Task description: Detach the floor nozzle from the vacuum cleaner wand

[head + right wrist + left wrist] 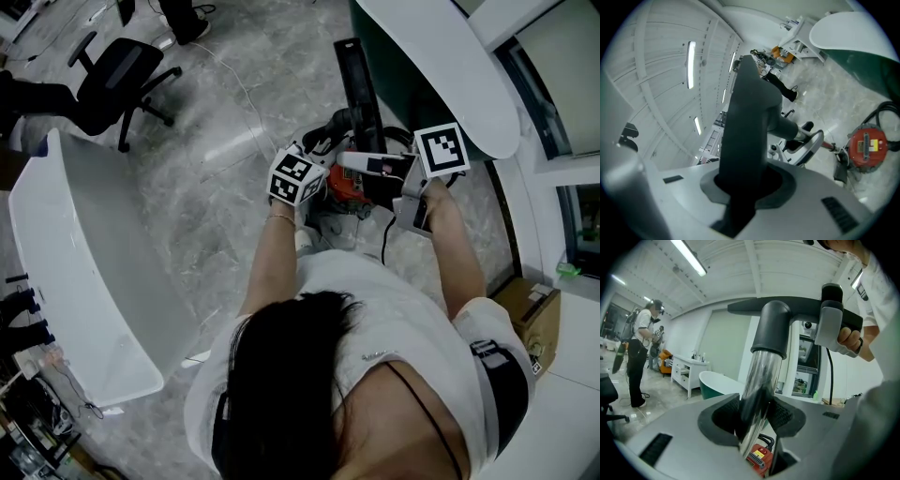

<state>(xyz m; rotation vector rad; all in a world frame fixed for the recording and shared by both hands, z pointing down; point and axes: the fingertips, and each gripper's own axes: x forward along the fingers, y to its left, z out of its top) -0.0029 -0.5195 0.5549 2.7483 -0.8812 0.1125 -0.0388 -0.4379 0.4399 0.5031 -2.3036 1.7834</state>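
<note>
My own dark hair (281,375) and white shirt (394,328) sit closest, filling the bottom of the head view. Everything else I place from the red vacuum body (349,192), which stands on the grey marbled floor (234,187).

Well to its left lies a long, smooth white tub (84,272). Beyond it to the right curves a green tub (412,94) with a broad white rim.

The floor nozzle (359,80) is held up over the red body. It is a long, flat, matte black bar with a dark grey plastic elbow (773,329). The elbow's collar is sleeved over the wand (759,390), a polished chrome tube that mirrors the room, so the two are not yet apart.

My right tongs (745,183) are clamped narrow on the nozzle's flat black body. My left tongs (757,416) stand wider and grip the wand just under the elbow, their dark, finely ribbed pads (780,416) pressed on the chrome from both sides.

Each pair of tongs carries a marker cube (298,178) printed with black-and-white squares. On the red body, a small yellow label (761,454) shows below the wand, but its print is too small for me to read.
</note>
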